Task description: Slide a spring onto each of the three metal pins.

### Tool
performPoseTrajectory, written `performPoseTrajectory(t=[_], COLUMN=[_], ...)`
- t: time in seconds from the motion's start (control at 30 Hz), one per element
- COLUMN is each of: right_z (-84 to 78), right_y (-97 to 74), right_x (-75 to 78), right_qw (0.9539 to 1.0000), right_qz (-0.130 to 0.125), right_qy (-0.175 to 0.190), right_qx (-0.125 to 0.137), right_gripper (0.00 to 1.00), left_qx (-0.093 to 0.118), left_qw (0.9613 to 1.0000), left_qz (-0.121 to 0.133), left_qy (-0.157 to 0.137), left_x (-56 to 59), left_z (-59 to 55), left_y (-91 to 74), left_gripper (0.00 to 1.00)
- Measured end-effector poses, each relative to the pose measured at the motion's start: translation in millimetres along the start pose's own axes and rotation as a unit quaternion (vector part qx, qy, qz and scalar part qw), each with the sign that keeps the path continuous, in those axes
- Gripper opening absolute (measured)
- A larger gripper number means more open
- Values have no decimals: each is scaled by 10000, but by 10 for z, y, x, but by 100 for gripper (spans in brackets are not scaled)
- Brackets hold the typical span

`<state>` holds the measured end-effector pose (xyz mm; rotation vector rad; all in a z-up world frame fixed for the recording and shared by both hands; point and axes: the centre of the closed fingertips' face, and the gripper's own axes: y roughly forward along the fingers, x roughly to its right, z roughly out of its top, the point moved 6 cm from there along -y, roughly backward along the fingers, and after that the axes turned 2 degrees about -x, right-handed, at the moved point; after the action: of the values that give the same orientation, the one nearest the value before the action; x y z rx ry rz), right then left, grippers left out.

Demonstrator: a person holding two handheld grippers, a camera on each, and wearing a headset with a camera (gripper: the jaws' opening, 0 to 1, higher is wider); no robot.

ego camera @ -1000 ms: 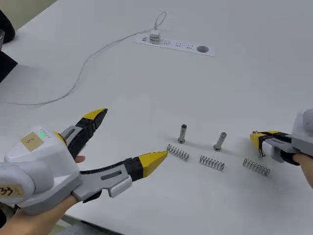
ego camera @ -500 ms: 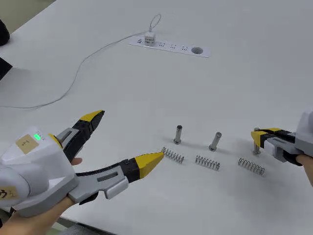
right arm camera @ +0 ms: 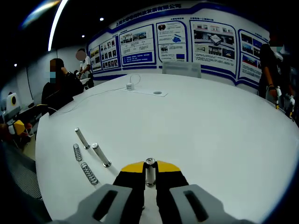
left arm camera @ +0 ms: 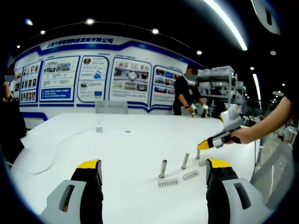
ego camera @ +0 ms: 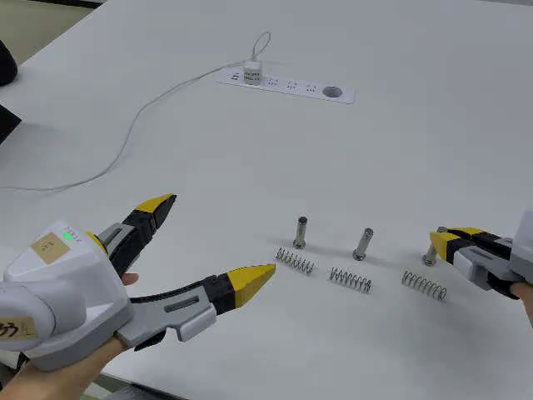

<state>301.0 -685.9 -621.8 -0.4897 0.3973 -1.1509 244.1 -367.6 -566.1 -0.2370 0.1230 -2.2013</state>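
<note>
Springs (ego camera: 350, 279) lie in a row on the white table (ego camera: 375, 167). The left claw (ego camera: 212, 239) is wide open, near the springs. The right claw (ego camera: 440, 240) squeezes one pin (right arm camera: 149, 164). Two other pins (ego camera: 301, 232) stand up just behind the springs.

Head view bright and even; white table (ego camera: 416, 158) sharp, shadows on it faint and soft. Gripper views darker, bent at the edges; ceiling strip light (left arm camera: 227, 22) glares above the table.
</note>
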Motion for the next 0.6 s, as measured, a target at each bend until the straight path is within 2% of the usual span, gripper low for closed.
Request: performPoseTrajectory(t=[0.37,0.6], right_z=[-43,-49], right_y=[-38,-49], right_x=[-117,-105], right_qw=[9995,9986], right_qz=[89,111], right_qy=[-307,-508], right_qx=[16,23], right_gripper=[8,9], left_qx=[-39,-45], left_qw=[10000,10000], left_qz=[7,1], left_qy=[19,35], left_x=[16,20], left_z=[-8,-8], left_y=[2,-3], left_gripper=[94,94])
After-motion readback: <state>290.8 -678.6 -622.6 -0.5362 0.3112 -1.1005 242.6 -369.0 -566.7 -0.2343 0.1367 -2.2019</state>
